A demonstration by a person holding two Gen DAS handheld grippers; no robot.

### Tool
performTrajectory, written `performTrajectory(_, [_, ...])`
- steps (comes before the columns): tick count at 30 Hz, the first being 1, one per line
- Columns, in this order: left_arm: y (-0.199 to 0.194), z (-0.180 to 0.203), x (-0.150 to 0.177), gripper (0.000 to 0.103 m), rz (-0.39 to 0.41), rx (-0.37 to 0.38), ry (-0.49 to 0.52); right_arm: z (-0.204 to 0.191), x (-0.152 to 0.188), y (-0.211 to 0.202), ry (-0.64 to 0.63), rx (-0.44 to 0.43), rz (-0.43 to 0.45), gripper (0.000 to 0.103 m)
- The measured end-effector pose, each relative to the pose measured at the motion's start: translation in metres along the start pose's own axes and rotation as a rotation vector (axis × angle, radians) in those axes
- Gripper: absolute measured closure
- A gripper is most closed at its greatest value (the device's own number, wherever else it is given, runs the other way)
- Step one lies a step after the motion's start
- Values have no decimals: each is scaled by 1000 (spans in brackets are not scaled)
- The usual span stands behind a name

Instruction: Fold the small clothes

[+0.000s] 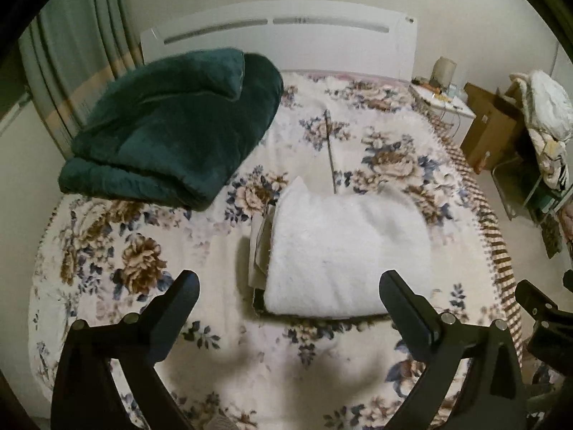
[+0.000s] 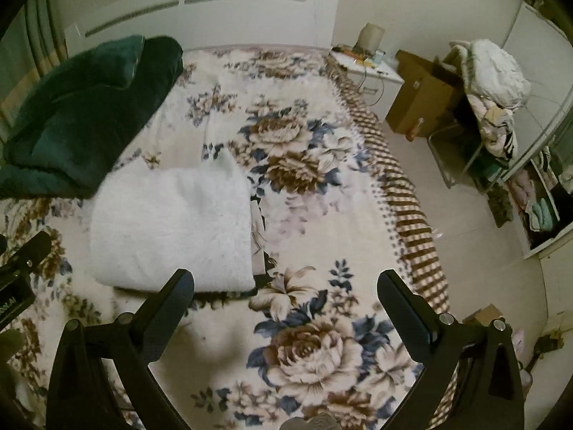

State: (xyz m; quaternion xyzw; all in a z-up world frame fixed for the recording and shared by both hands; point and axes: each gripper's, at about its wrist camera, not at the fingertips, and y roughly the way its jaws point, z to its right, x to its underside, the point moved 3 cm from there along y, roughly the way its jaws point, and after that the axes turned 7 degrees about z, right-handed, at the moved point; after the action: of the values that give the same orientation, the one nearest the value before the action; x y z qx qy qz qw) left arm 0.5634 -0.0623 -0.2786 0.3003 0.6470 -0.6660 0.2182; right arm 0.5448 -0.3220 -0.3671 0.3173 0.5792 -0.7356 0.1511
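Note:
A white fluffy garment lies folded in a flat rectangle on the floral bedspread, on top of other folded items whose edges show at its left. It also shows in the right wrist view. My left gripper is open and empty, held above the bed just in front of the garment. My right gripper is open and empty, above the bedspread to the right of the garment. The right gripper's body shows at the right edge of the left wrist view.
A folded dark green blanket lies at the bed's far left, by the white headboard. A thin stick lies on the bed behind the garment. A nightstand, cardboard box and a chair piled with clothes stand right of the bed.

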Motion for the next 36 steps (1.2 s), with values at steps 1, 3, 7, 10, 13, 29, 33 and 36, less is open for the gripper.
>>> performTrajectory(1, [-18, 2, 0, 0, 11, 0, -4, 5, 0, -17, 4, 5, 16, 0])
performTrajectory(3, [-46, 4, -1, 0, 32, 13, -12, 12, 0, -46, 6, 10, 42, 0])
performTrajectory(7, [-104, 9, -3, 0, 78, 18, -24, 28, 3, -114, 8, 13, 103, 0])
performTrajectory(10, [-145, 14, -3, 0, 112, 16, -15, 35, 7, -153, 7, 13, 135, 0])
performTrajectory(13, [-183, 18, -1, 0, 146, 10, -9, 41, 17, -197, 9, 2, 167, 0])
performTrajectory(29, [-300, 8, 18, 0, 220, -10, -18, 66, 55, -375, 20, -67, 302, 0])
performTrajectory(33, [-319, 8, 23, 0, 242, -15, -13, 68, 57, -398, 18, -83, 319, 0])
performTrajectory(36, [-329, 8, 25, 0, 250, -12, -12, 68, 60, -412, 17, -103, 325, 0])
